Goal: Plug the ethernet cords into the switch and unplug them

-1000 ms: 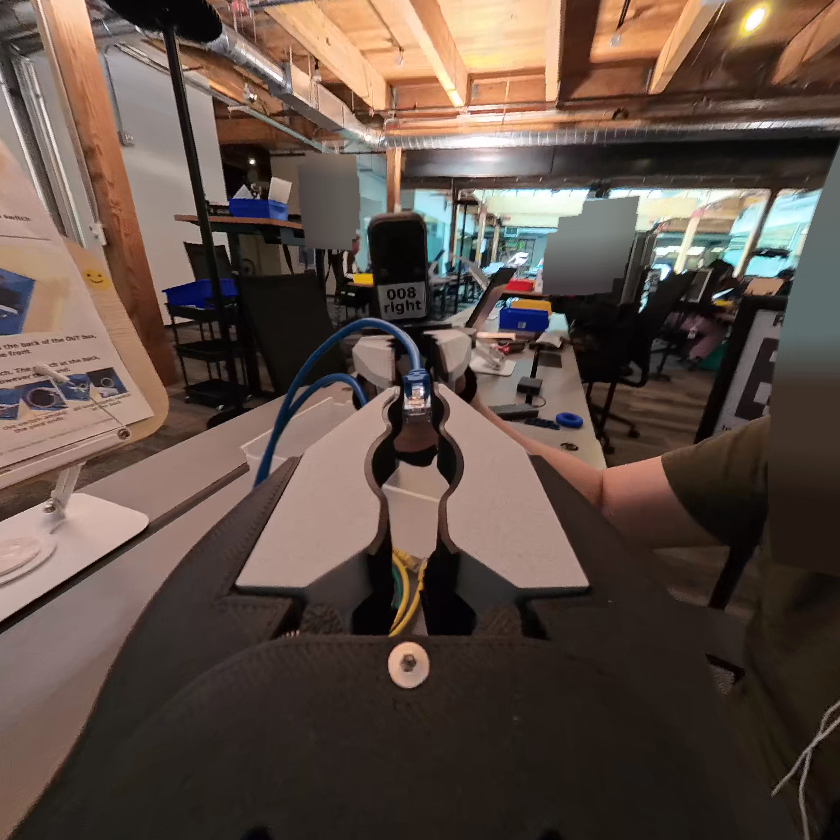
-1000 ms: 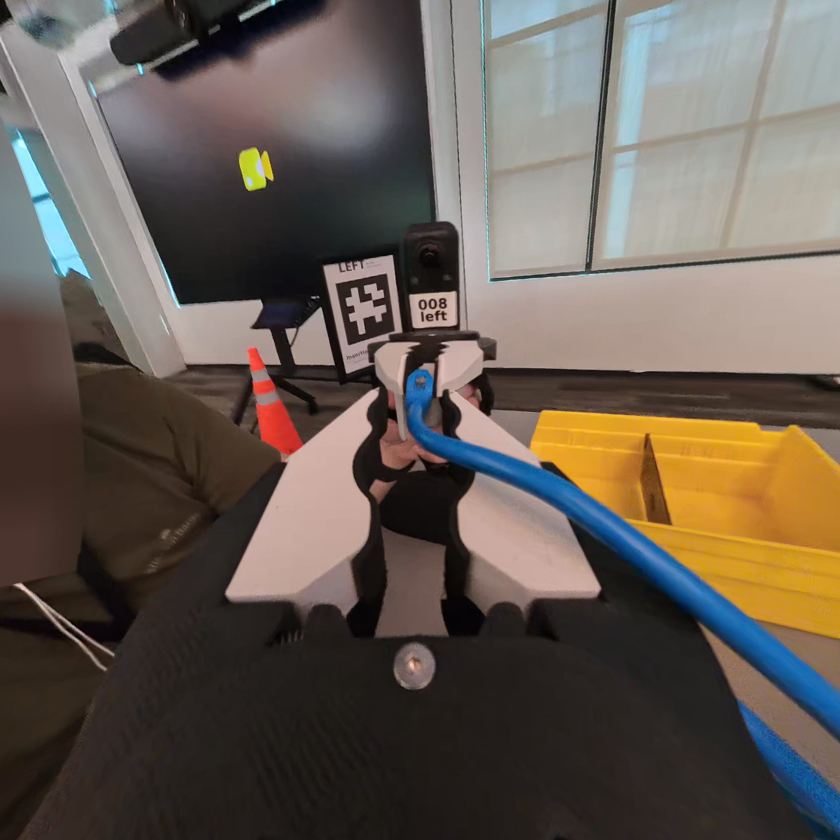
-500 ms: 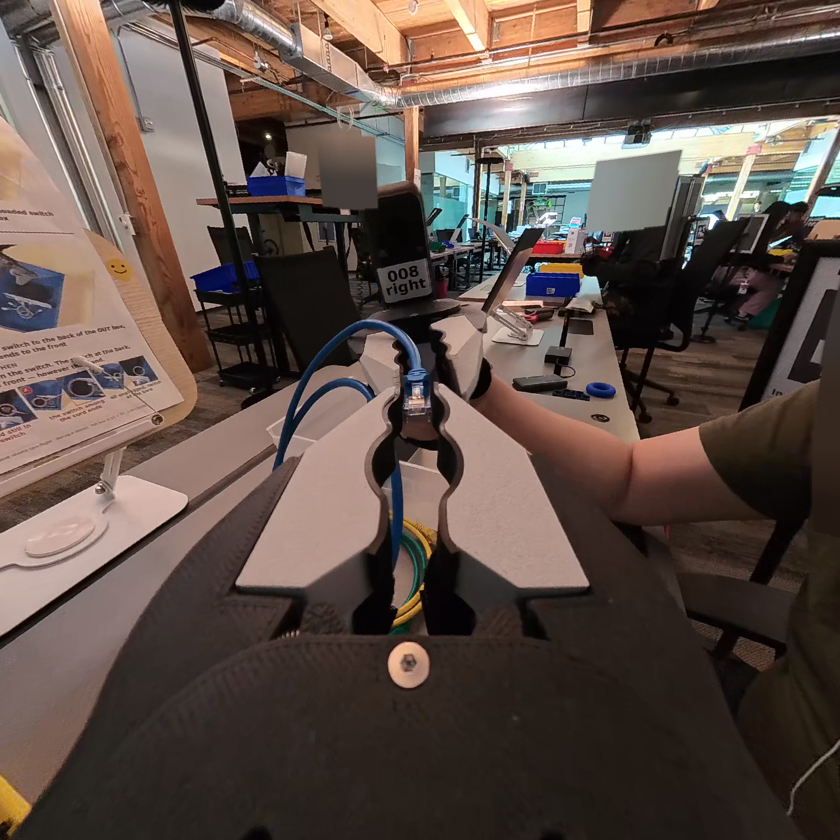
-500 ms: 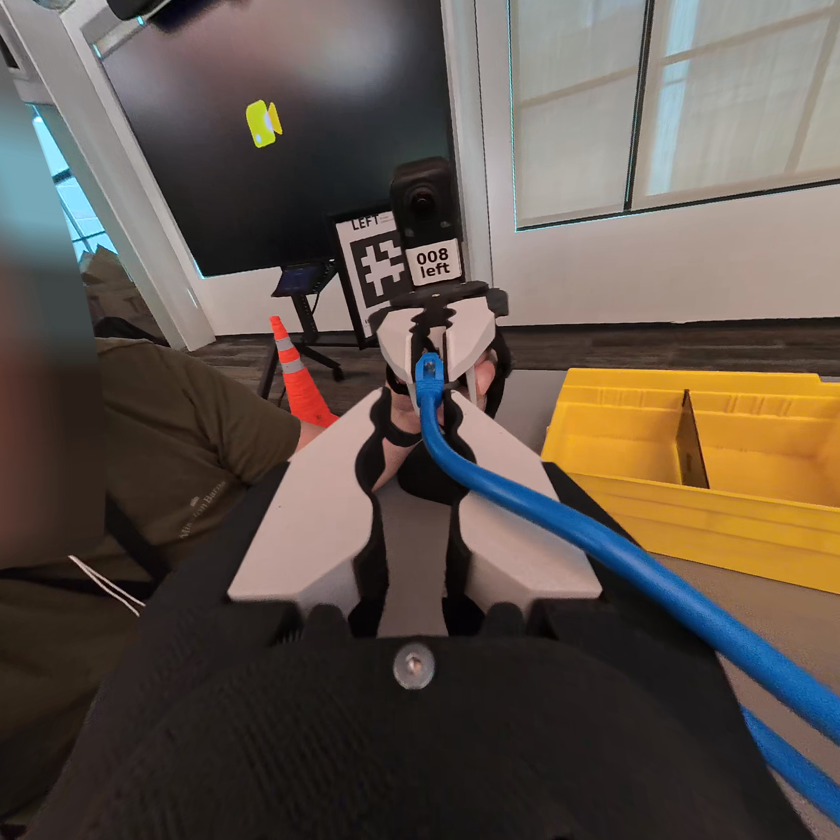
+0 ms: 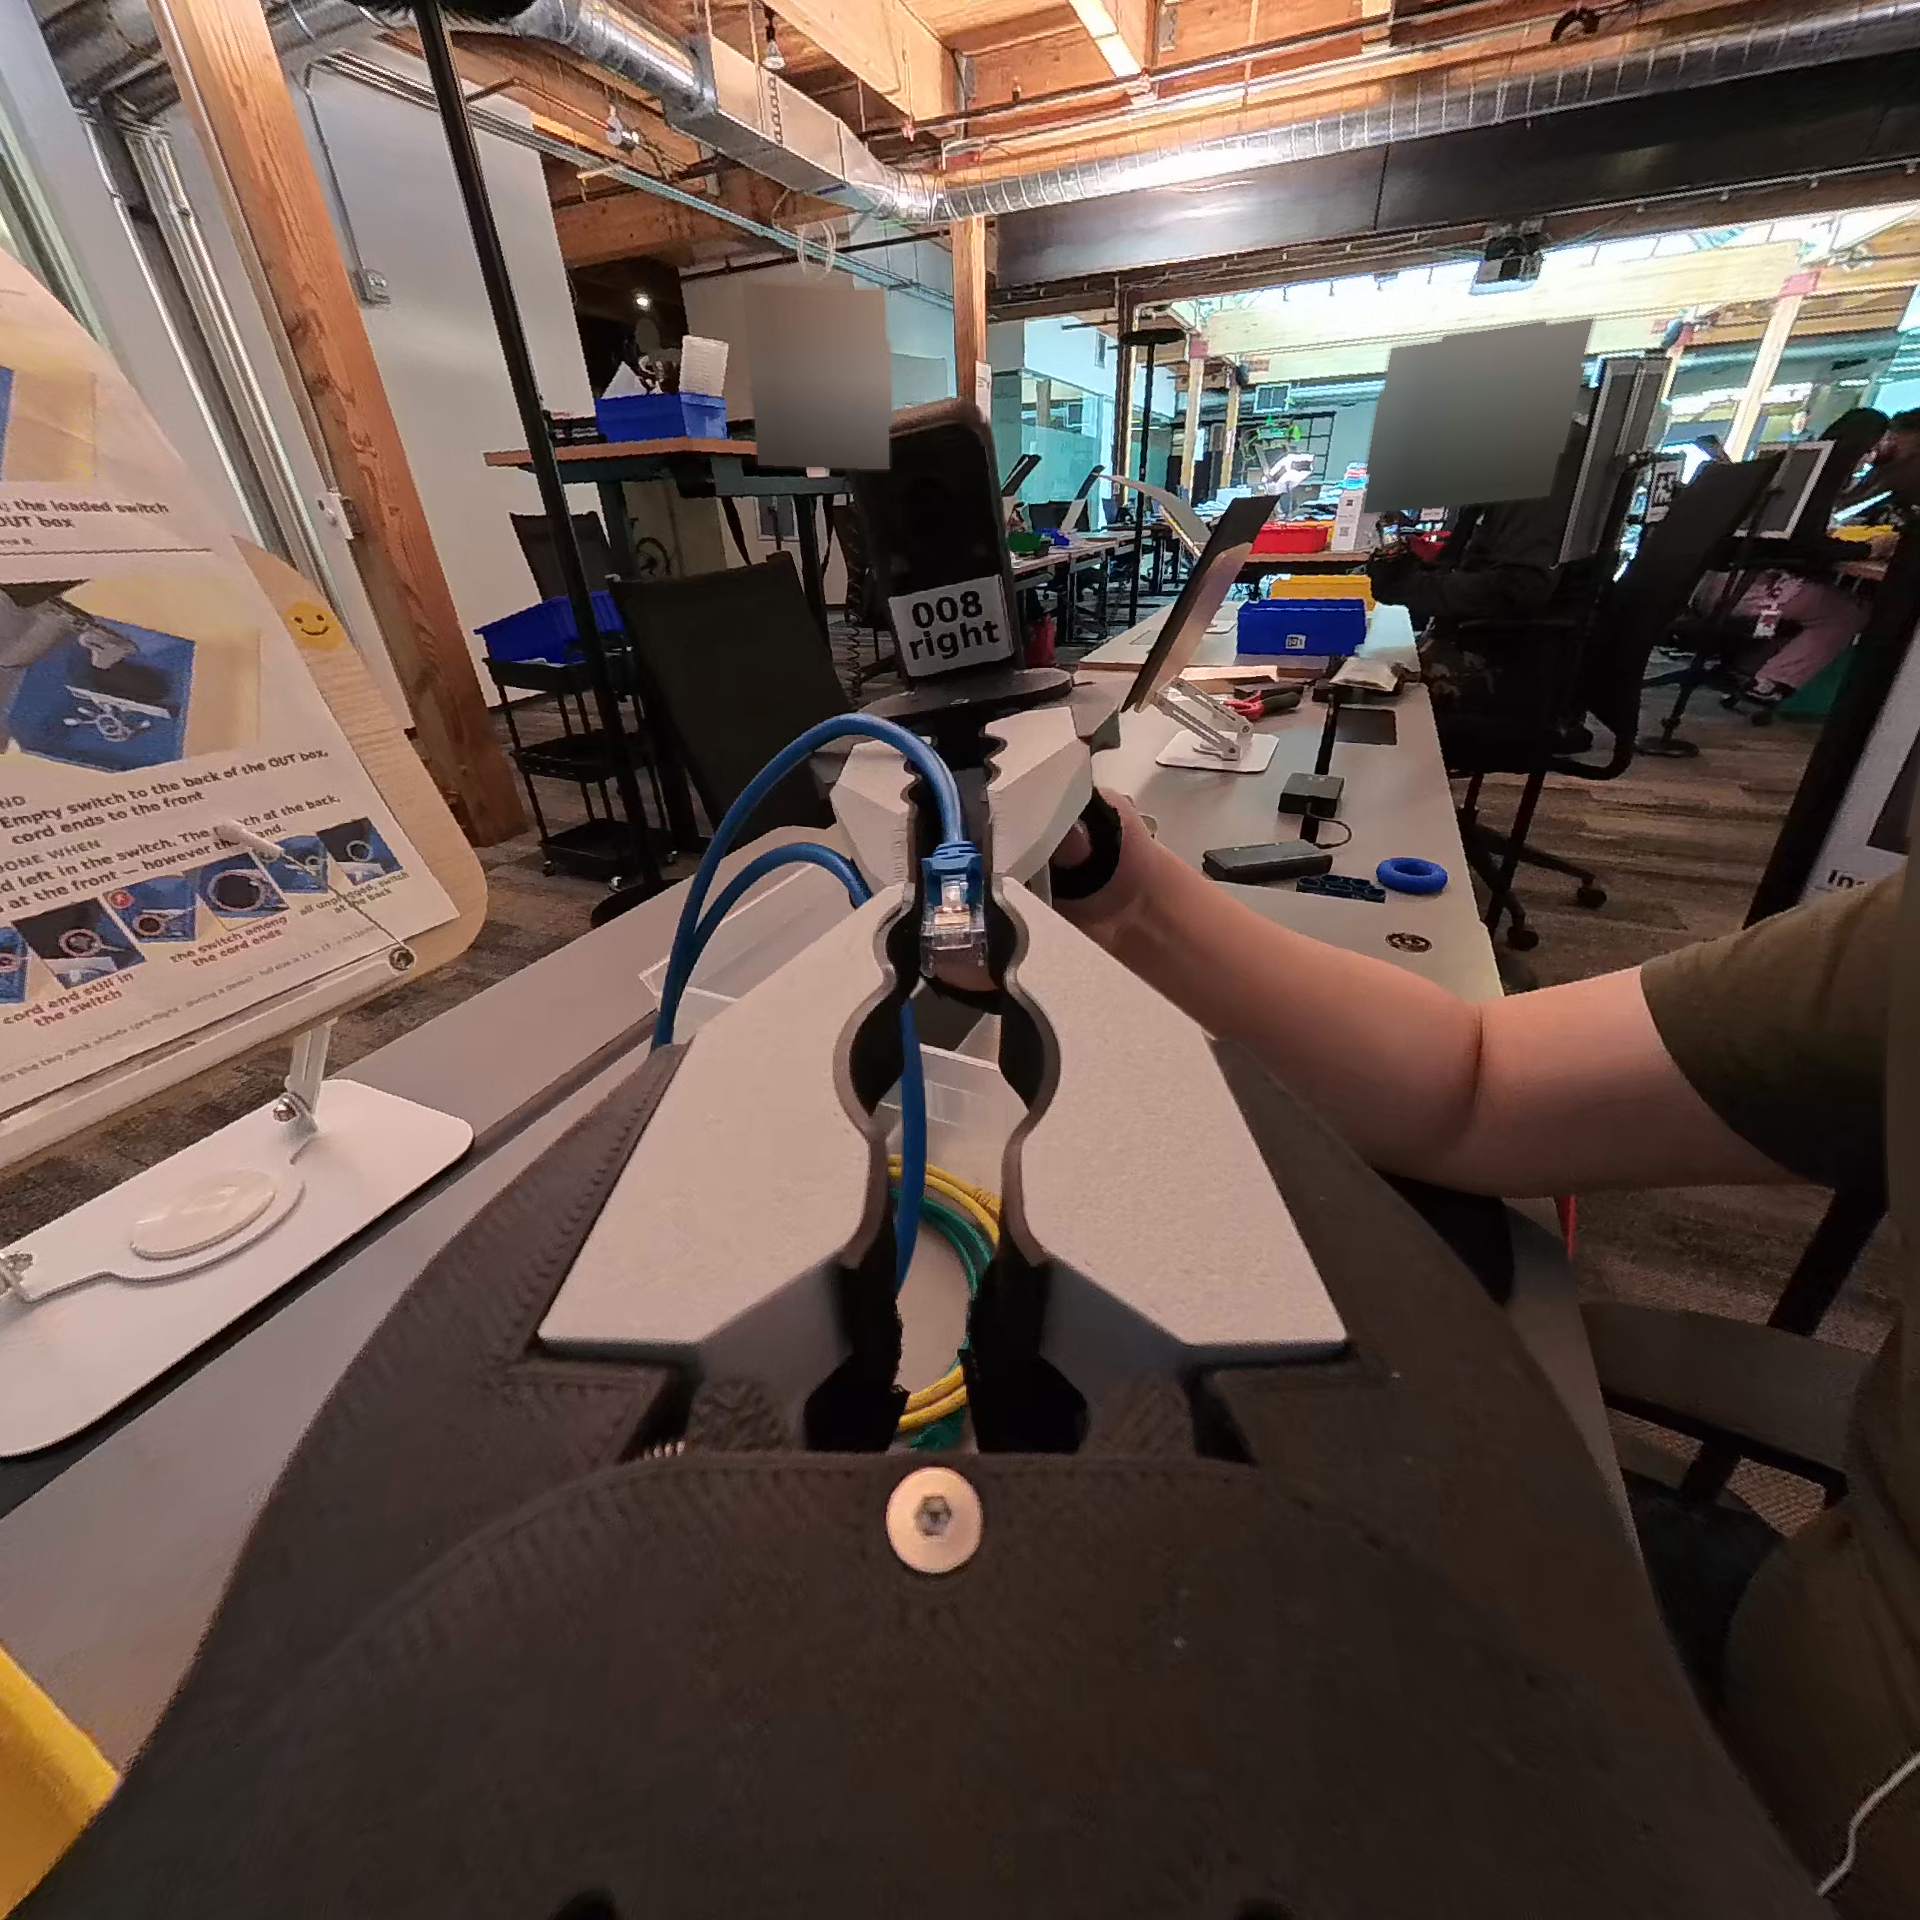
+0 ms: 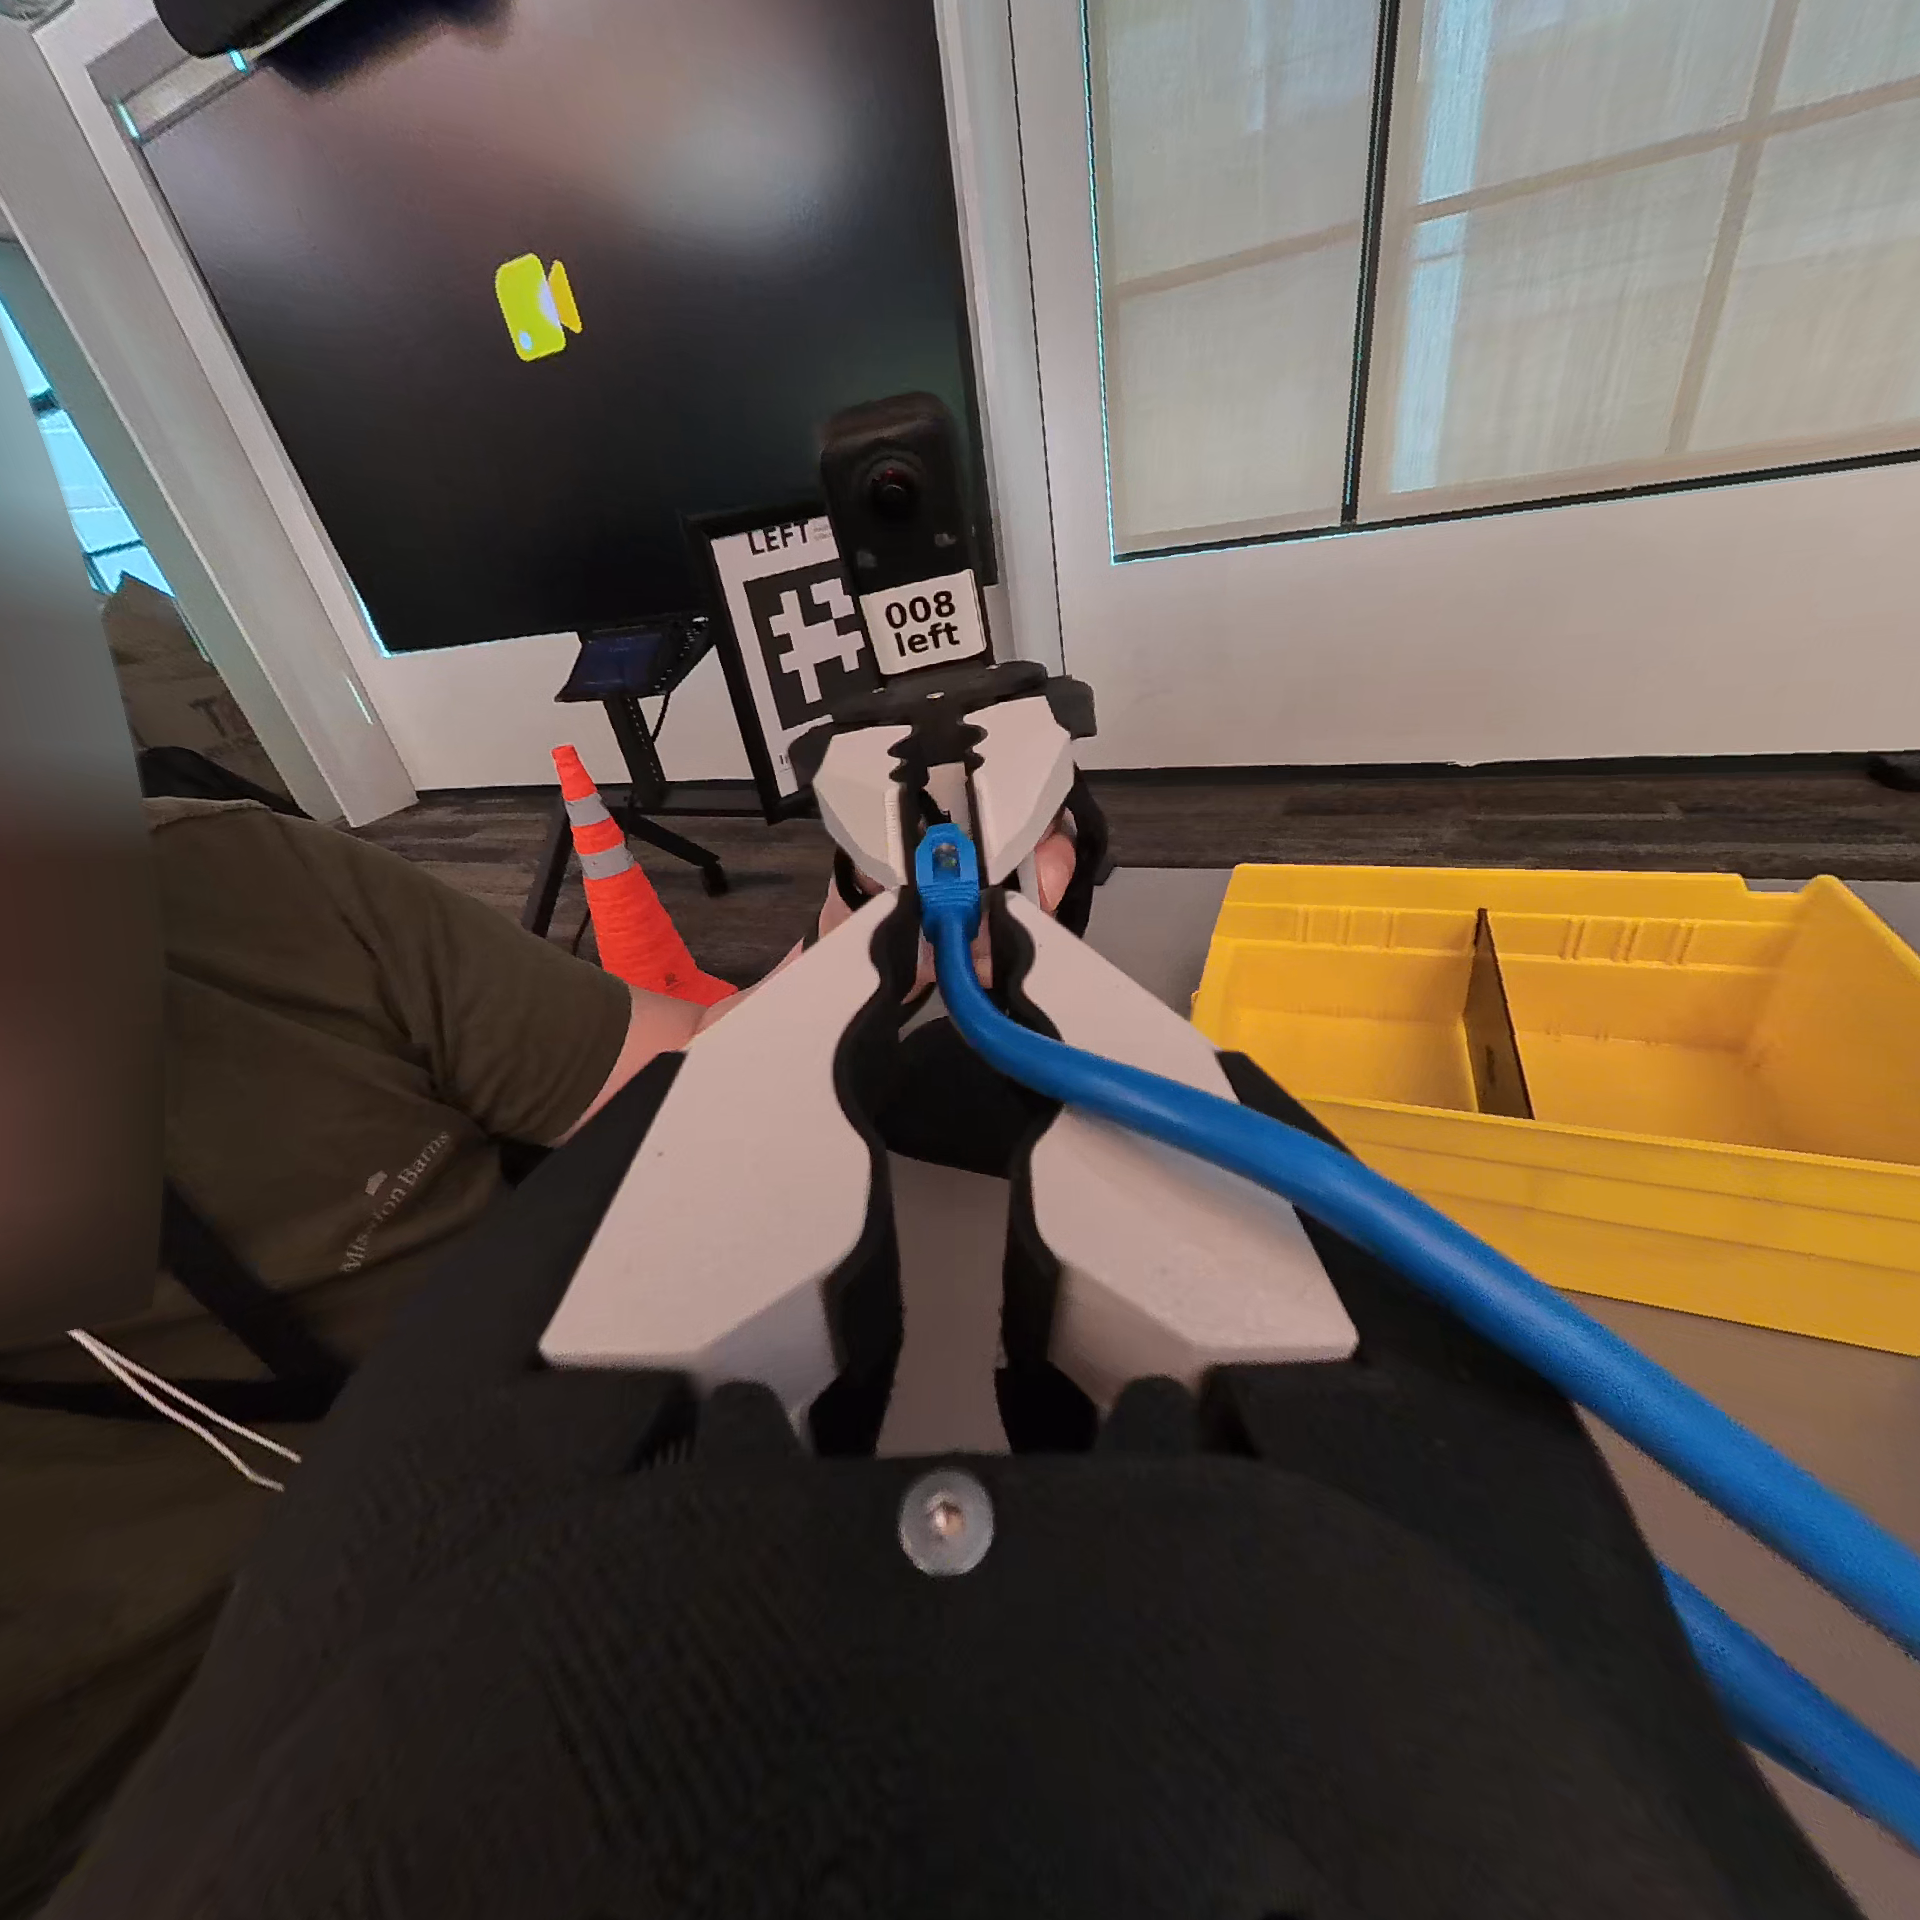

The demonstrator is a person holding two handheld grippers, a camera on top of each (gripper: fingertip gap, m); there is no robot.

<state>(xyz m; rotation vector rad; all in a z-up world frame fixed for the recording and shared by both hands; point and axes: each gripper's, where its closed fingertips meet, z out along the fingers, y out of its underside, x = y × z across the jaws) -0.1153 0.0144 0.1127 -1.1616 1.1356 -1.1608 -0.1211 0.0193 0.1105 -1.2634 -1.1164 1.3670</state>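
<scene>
The two grippers face each other tip to tip above the grey worktop (image 5: 499,1049), each with its own end on the same blue ethernet cord (image 6: 1299,1153).

In the left wrist view, the left gripper (image 5: 951,940), with white fingers on a black body, is closed on the cord's clear plug with its blue boot (image 5: 953,904); the plug stands upright between the tips, contacts toward the camera. Just behind it, the right gripper (image 5: 961,805) is clamped on the cord right above the boot. From there the cord arches up and to the left, then drops in two loops toward a clear plastic bin (image 5: 727,1013) on the worktop, where coiled yellow and green cords (image 5: 951,1247) lie, seen through the gap between the fingers.

In the right wrist view, the right gripper (image 6: 951,920) pinches the cord just behind the boot, and the cord sweeps back to the lower right past a yellow plastic divided bin (image 6: 1558,1174). The left gripper (image 6: 940,821) meets it nose to nose.

The switch is not visible in either view.
</scene>
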